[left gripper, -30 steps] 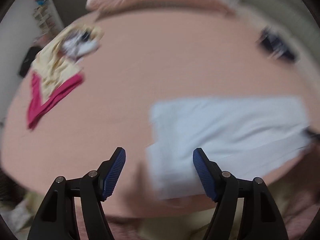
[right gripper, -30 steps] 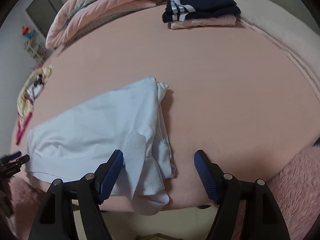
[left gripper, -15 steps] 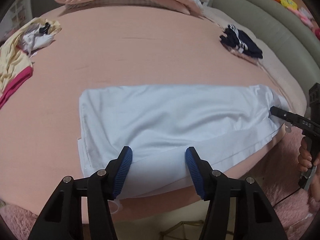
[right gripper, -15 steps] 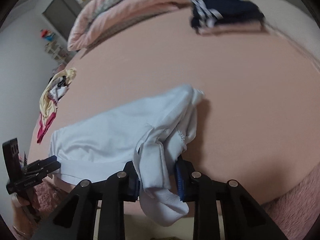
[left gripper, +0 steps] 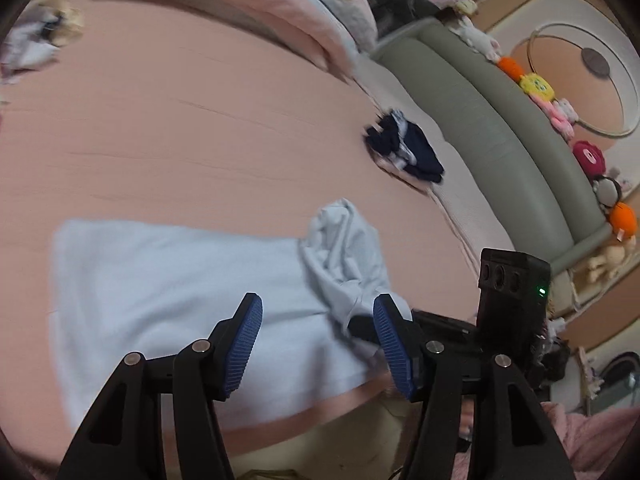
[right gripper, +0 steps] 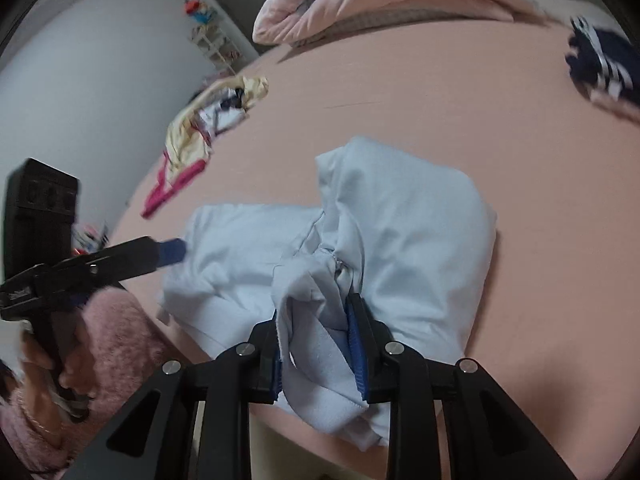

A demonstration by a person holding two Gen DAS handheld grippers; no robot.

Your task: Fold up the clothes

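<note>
A pale blue garment (left gripper: 160,280) lies spread on the pink bed sheet (left gripper: 180,120). Its right end is bunched and lifted. My right gripper (right gripper: 316,332) is shut on that bunched end (right gripper: 316,280); its jaws are opening slightly while the pads still press the cloth. The lifted part (right gripper: 420,220) drapes back over the rest. My left gripper (left gripper: 318,338) hovers over the garment's near edge, its jaws opening, with flat cloth below the gap and nothing pinched. In the right wrist view the left gripper's blue fingertip (right gripper: 172,250) reaches in from the left.
Folded navy clothes (left gripper: 404,152) sit at the far right of the bed. A yellow and magenta heap (right gripper: 192,144) lies at the far left. A pink quilt (left gripper: 260,4) lines the back, and a grey-green headboard (left gripper: 500,120) carries plush toys. A fluffy pink sleeve (right gripper: 116,344) is nearby.
The right gripper went from open to shut on the garment's right end and carried it over the garment toward the left. The left gripper swung rightward along the near edge.
</note>
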